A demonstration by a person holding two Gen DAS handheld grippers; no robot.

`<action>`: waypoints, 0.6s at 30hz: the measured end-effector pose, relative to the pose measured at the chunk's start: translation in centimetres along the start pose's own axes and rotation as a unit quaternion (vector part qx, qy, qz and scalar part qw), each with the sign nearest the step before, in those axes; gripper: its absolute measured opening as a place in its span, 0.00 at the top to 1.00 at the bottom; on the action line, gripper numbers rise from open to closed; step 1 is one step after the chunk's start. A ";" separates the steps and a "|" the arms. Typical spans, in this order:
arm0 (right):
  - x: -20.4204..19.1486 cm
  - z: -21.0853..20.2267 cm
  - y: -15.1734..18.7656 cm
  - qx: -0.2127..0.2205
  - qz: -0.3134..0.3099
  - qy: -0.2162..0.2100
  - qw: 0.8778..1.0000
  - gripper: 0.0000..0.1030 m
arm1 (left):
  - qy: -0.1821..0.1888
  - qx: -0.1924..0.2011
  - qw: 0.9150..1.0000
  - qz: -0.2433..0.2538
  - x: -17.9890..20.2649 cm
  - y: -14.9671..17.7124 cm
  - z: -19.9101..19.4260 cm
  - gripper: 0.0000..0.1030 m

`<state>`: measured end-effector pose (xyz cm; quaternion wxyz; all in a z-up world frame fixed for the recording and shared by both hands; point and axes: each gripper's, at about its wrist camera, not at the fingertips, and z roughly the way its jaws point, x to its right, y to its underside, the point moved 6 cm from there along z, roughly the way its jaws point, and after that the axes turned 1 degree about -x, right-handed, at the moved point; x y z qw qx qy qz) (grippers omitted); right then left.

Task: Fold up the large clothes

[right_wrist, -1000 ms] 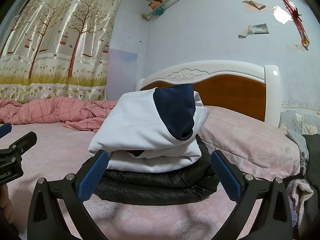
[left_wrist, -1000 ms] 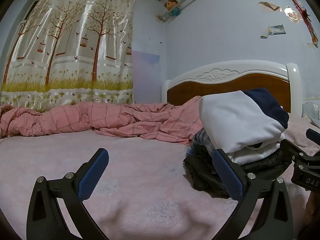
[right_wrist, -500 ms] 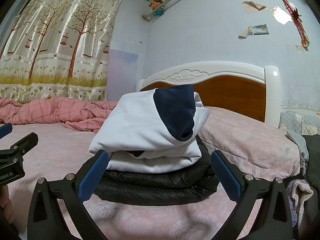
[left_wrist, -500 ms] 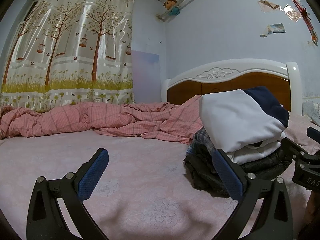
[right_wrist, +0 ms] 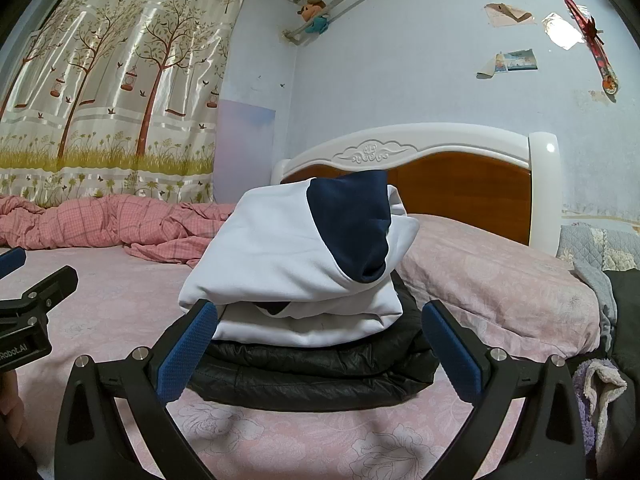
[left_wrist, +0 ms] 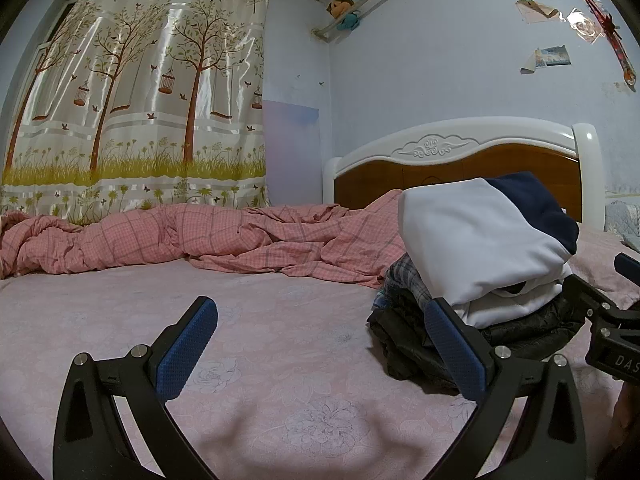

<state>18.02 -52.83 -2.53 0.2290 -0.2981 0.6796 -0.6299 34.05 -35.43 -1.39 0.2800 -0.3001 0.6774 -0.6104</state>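
Nothing has moved in the last second: both the left tool and right tool stay wide open and empty, and the folded white hoodie at 12 o'clock tops the pile, so this fold seems finished.

Dim, bluish indoor light; glare streaks the curtain at ten o'clock. Fisheye bending and black corners; focus sharp.

We hold our left gripper low and level, its two blue pads wide apart with nothing between them. Our right gripper sits just the same, pads spread wide and empty. The two grippers are side by side, close together, both pointing forward. A bit of our left hand shows.
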 end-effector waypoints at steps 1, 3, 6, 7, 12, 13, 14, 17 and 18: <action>0.0 0.0 0.0 0.000 0.000 0.000 1.000 0.00 | 0.000 0.000 1.000 -0.001 0.0 0.0 0.0 0.00; 0.0 0.0 0.0 0.001 0.000 0.000 1.000 0.00 | 0.001 -0.001 1.000 -0.001 0.1 0.1 0.2 0.00; 0.0 0.0 0.0 0.000 0.000 0.000 1.000 0.00 | 0.001 -0.001 1.000 -0.001 0.1 0.2 0.2 0.00; 0.0 0.0 0.0 0.001 0.000 0.000 1.000 0.00 | 0.001 -0.001 1.000 0.000 0.1 0.2 0.2 0.00; 0.0 0.0 0.0 0.001 0.000 0.000 1.000 0.00 | 0.001 -0.003 1.000 -0.001 0.1 0.2 0.3 0.00; 0.0 0.0 0.0 0.001 0.000 0.000 1.000 0.00 | 0.000 -0.003 1.000 -0.002 0.1 0.3 0.3 0.00; 0.0 0.0 0.1 0.001 0.000 0.000 1.000 0.00 | -0.001 -0.004 1.000 -0.002 0.1 0.3 0.3 0.00; 0.0 0.0 0.1 0.001 0.000 0.000 1.000 0.00 | 0.000 -0.005 1.000 -0.002 0.0 0.4 0.1 0.00; 0.0 0.0 0.0 0.001 0.000 0.000 1.000 0.00 | 0.000 -0.005 1.000 -0.002 0.0 0.4 0.1 0.00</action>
